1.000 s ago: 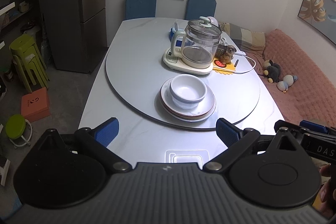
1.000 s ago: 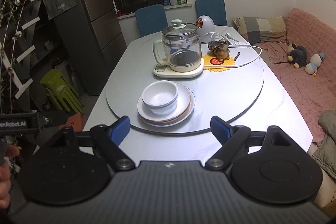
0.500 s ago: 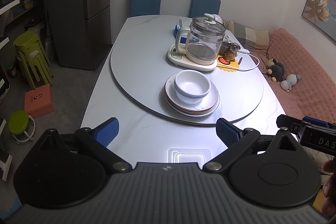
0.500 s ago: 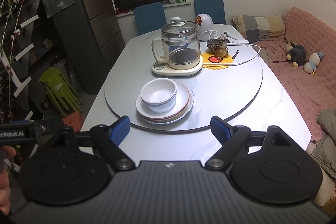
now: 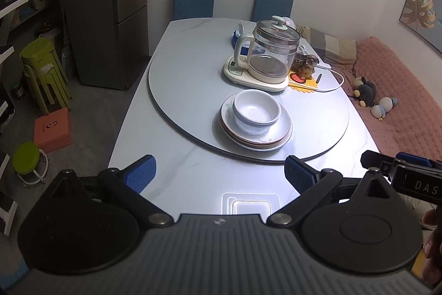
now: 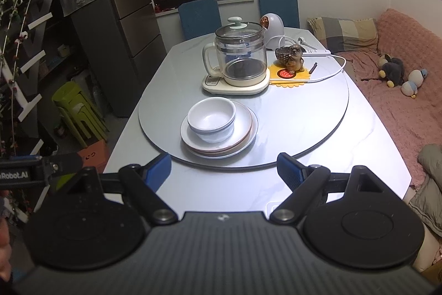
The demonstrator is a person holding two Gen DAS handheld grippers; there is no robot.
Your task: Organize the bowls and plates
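Bowls [image 5: 256, 112] sit nested on the stacked plates [image 5: 255, 140] atop the turntable [image 5: 193, 79]; we hold our left gripper [image 5: 219, 174] and right gripper [image 6: 223, 166] spread wide, empty, short of them.

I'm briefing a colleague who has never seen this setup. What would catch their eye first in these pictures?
Probably the white bowls nested on a stack of white plates, near the front edge of the grey round turntable. Just behind stands a glass kettle with a pale green lid knob on its cream base. Both open grippers, left and right, frame the stack from the near side.
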